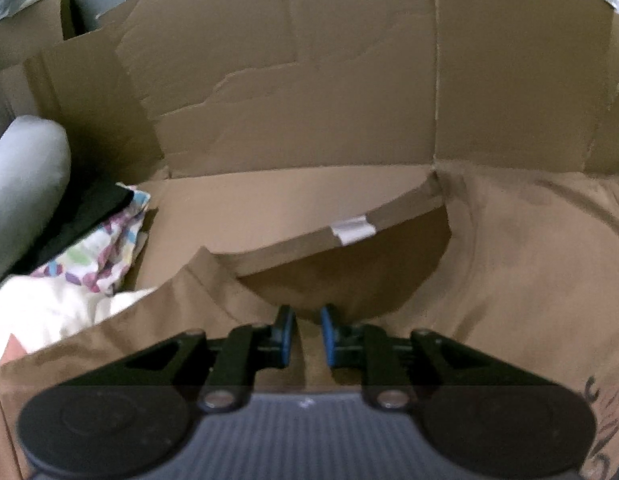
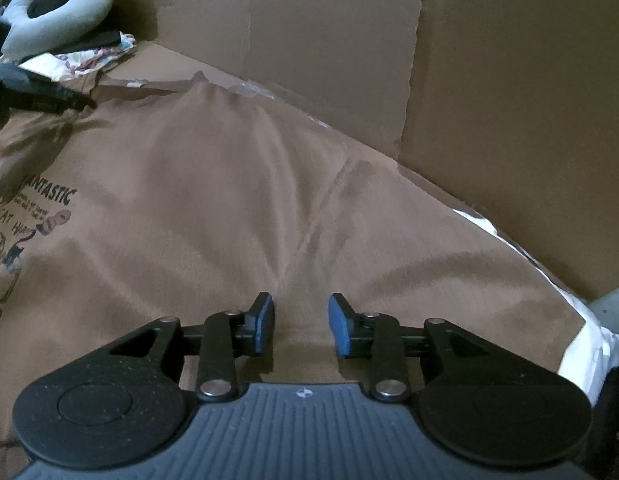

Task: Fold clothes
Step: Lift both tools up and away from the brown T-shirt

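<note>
Brown T-shirt [image 2: 213, 208] print cut off; left tongs [image 1: 308, 328] blurred.

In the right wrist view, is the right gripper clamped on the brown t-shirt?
No. The right gripper hangs over the brown t-shirt with its blue pads apart and no cloth pinched between them.

Cardboard wall [image 2: 509, 100] blocks ahead and right; pillow [image 1: 25, 184], clothes pile [image 1: 105, 252] crowd left.
</note>
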`<state>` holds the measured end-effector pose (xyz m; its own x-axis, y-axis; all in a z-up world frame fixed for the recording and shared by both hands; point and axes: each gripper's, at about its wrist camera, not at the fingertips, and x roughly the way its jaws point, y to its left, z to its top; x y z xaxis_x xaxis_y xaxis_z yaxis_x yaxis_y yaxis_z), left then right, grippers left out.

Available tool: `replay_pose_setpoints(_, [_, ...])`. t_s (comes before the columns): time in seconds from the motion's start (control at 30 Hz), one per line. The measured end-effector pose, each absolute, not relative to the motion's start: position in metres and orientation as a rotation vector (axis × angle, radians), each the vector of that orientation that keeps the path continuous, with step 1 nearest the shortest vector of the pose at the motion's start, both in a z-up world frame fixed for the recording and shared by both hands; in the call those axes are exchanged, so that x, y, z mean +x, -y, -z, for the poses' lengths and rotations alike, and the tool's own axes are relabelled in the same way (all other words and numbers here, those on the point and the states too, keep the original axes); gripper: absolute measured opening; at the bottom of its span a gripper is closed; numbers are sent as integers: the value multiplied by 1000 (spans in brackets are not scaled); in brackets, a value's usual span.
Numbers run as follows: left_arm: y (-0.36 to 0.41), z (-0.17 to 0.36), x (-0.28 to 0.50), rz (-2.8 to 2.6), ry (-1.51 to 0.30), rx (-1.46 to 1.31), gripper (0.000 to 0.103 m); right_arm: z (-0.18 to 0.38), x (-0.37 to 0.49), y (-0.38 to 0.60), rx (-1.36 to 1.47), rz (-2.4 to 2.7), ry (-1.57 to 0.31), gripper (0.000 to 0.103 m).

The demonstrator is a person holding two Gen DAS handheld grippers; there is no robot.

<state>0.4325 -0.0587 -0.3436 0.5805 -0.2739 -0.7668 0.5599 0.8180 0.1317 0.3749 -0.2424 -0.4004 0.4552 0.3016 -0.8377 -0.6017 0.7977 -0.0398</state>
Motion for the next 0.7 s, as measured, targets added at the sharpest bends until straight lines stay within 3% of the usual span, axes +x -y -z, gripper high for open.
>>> replay_pose_setpoints(0.37, [5,298,400,440,-845,378,21,384,354,296,-336,-472,-1038,38])
replay_pose_setpoints(0.43, [-13,283,391,414,-859,373,27,370,345,303,-333,-476,-1040,38])
replay_pose_setpoints(0.6, [-54,233,362,387,-877,372,30,316,323,314,-307,-504,-1036,39])
replay_pose_setpoints(0.7, [-77,197,347,361,-891,337,40,280,313,318,-270,-504,-1028,39])
